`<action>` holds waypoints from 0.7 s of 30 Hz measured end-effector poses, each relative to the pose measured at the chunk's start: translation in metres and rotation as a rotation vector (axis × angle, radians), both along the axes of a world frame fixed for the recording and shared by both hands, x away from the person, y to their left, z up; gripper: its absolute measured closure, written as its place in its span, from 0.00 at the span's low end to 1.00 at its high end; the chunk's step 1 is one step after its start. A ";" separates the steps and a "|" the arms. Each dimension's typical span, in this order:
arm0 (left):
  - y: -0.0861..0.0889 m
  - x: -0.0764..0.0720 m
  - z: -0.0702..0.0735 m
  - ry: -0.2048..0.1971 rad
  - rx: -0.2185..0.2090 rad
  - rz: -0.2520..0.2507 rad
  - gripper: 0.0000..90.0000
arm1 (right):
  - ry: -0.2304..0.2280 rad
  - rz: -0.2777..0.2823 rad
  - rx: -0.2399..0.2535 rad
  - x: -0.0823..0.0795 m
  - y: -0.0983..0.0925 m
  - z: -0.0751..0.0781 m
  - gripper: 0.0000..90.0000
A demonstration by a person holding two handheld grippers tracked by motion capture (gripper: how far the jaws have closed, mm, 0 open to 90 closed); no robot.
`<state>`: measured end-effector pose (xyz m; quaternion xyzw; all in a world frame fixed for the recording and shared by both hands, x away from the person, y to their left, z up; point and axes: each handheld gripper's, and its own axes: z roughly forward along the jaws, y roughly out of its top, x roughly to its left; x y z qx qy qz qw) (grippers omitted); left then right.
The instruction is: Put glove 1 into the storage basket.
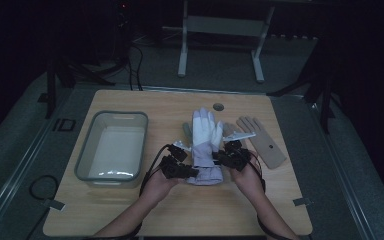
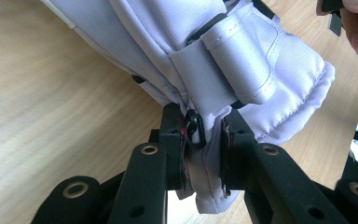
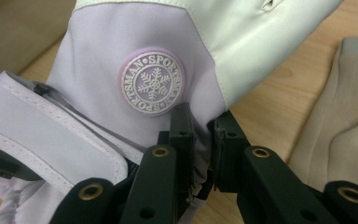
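The fingers (image 2: 177,140) of the left gripper (image 1: 176,169) are clamped on the cuff edge of the lilac ski glove (image 1: 205,145); in the left gripper view a fold of cuff fabric and a small black buckle (image 2: 193,127) sit pinched between the two pads. The fingers (image 3: 182,126) of the right gripper (image 1: 232,157) are likewise clamped on the opposite side of the same cuff, just below the round snowflake badge (image 3: 152,82), with fabric pressed between the pads.

Layout, largest item first:

1. The desk (image 1: 130,210) carries everything. A grey plastic tub (image 1: 111,148) stands at its left, apart from the glove.
2. The lilac ski glove lies at the desk centre. Its long axis runs away from the person: cuff nearest the hands, white glove fingertips pointing to the far edge. The cuff end appears raised off the desk between the two grippers.
3. A beige knit glove (image 1: 261,140) lies flat just to the right of the ski glove, its long axis slanted, near the right gripper.
4. The cuff strap (image 2: 240,65) runs across the wrist section.

Governing relation: the glove extends straight forward from both pairs of fingers, one grip on each side of the cuff. The tub lies to the left, so the left hand is nearer to it. Judgement: any transfer to the tub calls for both hands to travel left together, keeping the cuff level so the body hangs clear.
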<state>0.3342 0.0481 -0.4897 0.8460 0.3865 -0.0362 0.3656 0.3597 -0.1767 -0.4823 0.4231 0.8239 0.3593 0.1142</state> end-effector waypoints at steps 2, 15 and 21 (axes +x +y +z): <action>0.003 0.001 0.009 -0.017 0.012 -0.006 0.83 | -0.017 0.002 0.006 0.001 0.005 0.011 0.90; 0.032 0.019 0.043 -0.040 0.023 -0.033 0.83 | -0.047 0.005 0.046 0.012 0.027 0.045 0.90; 0.052 0.020 0.053 -0.038 0.047 -0.036 0.83 | -0.051 0.007 0.059 0.014 0.045 0.051 0.90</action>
